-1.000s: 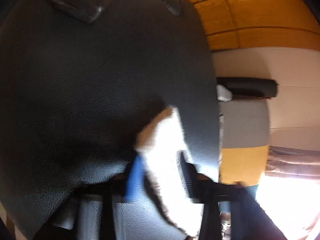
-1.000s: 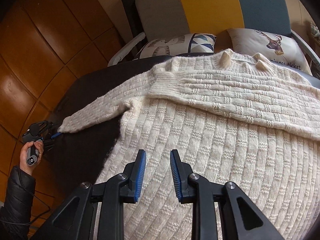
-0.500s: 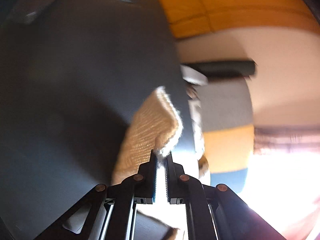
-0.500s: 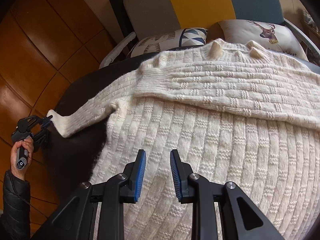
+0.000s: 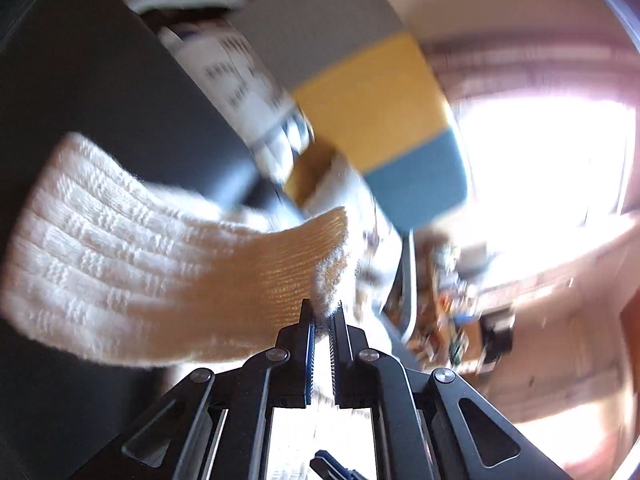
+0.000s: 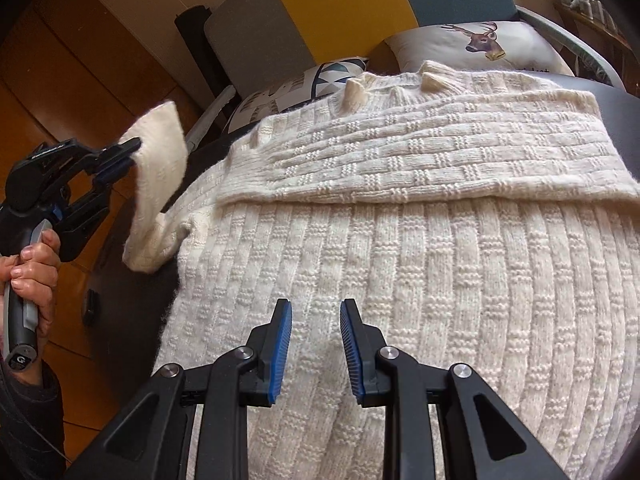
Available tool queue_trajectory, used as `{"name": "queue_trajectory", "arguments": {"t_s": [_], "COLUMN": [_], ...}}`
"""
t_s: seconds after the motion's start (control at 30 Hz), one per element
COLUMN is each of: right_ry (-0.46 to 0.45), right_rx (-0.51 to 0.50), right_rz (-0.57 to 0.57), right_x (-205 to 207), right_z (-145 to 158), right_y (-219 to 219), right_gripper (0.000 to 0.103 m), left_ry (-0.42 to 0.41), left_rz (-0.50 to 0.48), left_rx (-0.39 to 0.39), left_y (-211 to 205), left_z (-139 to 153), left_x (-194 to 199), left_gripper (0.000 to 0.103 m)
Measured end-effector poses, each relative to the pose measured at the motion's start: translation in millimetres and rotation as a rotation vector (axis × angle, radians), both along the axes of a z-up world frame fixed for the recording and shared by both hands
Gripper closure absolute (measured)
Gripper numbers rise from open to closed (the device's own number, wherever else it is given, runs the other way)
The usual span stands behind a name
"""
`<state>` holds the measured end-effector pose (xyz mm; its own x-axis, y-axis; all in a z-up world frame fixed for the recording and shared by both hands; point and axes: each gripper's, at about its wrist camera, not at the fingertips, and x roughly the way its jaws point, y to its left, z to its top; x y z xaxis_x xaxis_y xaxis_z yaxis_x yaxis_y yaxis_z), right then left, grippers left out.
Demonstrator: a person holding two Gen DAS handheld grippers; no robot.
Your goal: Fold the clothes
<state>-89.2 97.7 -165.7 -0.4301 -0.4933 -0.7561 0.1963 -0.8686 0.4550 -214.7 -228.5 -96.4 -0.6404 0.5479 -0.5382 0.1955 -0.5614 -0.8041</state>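
Left tool (image 6: 134,152) pinches the sweater (image 6: 400,240) cuff (image 6: 160,140); right tool (image 6: 316,320) hovers open.

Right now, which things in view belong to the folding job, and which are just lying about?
Part of the job:
- cream knit sweater
- its sleeve cuff, lifted off the table
- left gripper, shut on the cuff
- right gripper, open above the sweater

Just lying about:
- deer-print cushion
- geometric-print cushion
- striped sofa back
- dark table

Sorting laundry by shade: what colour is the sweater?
Cream-white, in a ribbed basket-weave knit; the sweater shows best in the right wrist view.
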Motion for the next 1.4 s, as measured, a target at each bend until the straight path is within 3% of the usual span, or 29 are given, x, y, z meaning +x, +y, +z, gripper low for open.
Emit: {"name": "queue_trajectory", "arguments": {"t_s": [0.17,0.3,0.43,0.53,0.63,0.8,0.97,1.03,1.1,1.17,1.3,1.4], "right_ry": [-0.025,-0.069,-0.149,-0.215,-0.272,-0.337,-0.322,-0.321,-0.31,-0.299,-0.168,-0.103], "right_rx": [-0.091,-0.264,-0.469,-0.609,-0.639,-0.741,-0.812,-0.764,-0.698,-0.631,-0.491,-0.458], "right_rz": [-0.051,-0.106,-0.135,-0.143,-0.164,-0.246,-0.291,-0.291,-0.282,-0.274,-0.165,-0.103], "right_x": [-10.9,-30.5,-56.7,-74.3,-80.9,-88.4,-101.6,-109.1,-113.9,-118.7,-126.6,-137.7], "right_z": [-3.5,-7.9,-19.8,-32.3,-47.7,-73.1,-74.5,-73.3,-69.7,-66.1,-20.8,11.8], "right_y": [19.8,35.4,36.6,27.2,10.7,-8.3,-33.9,-44.5,-54.2,-64.0,-83.8,-96.3], "right_gripper": [0.078,0.078,0.076,0.076,0.076,0.076,0.076,0.079,0.091,0.096,0.097,0.097], "left_ry": [-0.085,-0.121,-0.101,-0.07,-0.037,-0.06,-0.08,-0.084,-0.084,-0.082,-0.07,-0.084], "left_rz": [-0.128,-0.197,-0.194,-0.15,-0.081,0.039,0.158,0.19,0.208,0.233,0.298,0.338], "left_rx": [-0.059,-0.087,-0.046,0.023,0.077,0.115,0.23,0.284,0.334,0.387,0.523,0.621], "left_y": [65.2,84.8,79.2,56.4,26.4,-27.3,-64.4,-73.3,-77.7,-78.8,-80.1,-77.6], "left_z": [-28.9,-46.2,-39.1,-29.5,-28.7,-51.2,-85.0,-96.4,-105.2,-111.8,-126.2,-136.9], "left_x": [-14.9,-23.0,-11.0,7.5,21.1,68.9,91.0,95.1,95.7,96.2,92.4,88.9], "left_gripper": [0.097,0.095,0.075,0.06,0.058,0.058,0.058,0.058,0.058,0.058,0.055,0.051]}}
